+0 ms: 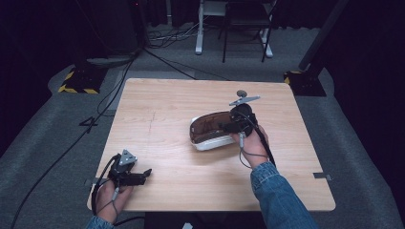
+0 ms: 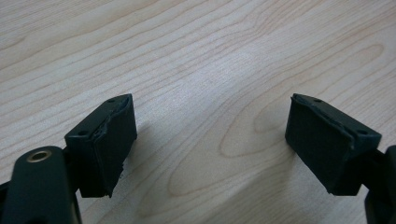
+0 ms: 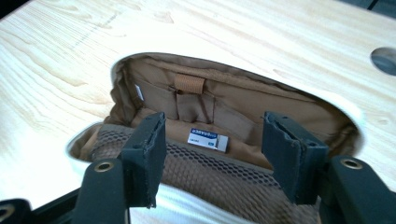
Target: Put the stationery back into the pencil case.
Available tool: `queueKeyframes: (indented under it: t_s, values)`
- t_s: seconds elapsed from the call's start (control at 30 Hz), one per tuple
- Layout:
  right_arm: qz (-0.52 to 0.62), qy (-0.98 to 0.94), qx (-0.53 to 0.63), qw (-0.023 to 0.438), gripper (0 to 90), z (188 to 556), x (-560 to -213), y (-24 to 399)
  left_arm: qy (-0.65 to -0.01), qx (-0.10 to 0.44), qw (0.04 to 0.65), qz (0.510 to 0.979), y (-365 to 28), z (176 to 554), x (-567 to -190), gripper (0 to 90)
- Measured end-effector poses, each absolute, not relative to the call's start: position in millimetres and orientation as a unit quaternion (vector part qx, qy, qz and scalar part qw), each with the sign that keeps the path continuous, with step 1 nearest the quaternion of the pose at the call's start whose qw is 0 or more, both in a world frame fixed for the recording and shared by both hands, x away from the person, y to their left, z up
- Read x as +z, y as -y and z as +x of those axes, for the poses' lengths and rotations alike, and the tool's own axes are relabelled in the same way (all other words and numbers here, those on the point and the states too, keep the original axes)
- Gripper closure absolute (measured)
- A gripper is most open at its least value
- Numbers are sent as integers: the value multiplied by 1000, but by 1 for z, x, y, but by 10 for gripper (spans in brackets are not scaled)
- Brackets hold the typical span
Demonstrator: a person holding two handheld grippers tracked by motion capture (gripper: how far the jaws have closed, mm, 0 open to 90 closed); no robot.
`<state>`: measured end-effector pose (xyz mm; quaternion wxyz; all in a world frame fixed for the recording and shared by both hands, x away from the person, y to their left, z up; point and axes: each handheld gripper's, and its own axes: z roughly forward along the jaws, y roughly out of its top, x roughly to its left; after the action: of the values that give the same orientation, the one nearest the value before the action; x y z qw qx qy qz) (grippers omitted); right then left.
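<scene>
Denim-sleeved right hand [image 1: 252, 143] poises its tool [image 1: 220, 128] over the open pouch [image 1: 206, 130].

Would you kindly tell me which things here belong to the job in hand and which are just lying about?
In the job:
- pouch, open, brown lining
- small card inside it
- right gripper, open over the pouch

Lying about:
- left gripper, open over bare table
- chair and floor cables behind
</scene>
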<state>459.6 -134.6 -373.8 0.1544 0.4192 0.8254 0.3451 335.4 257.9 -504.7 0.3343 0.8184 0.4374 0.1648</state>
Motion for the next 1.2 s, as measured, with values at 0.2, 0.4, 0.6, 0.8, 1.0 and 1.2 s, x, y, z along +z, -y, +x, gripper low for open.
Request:
queueKeyframes:
  t_s: [0.2,0.4,0.6,0.8,1.0,1.2]
  values:
    - [417,-818,363,160,411,446,-361,154,-439,167,336,816,-257,335,-505,170]
    - [423,-811,370,166,409,433,-357,178,-440,169,334,816,-256,336,-505,167]
    - [422,-806,378,173,411,420,-356,199,-439,169,333,817,-257,336,-505,167]
    - [423,-802,383,177,399,405,-362,223,-439,170,333,817,-257,336,-505,167]
    - [435,-798,378,179,384,395,-369,247,-440,169,334,816,-256,336,-505,167]
    - [446,-791,375,185,371,386,-380,271,-441,169,334,816,-256,336,-505,167]
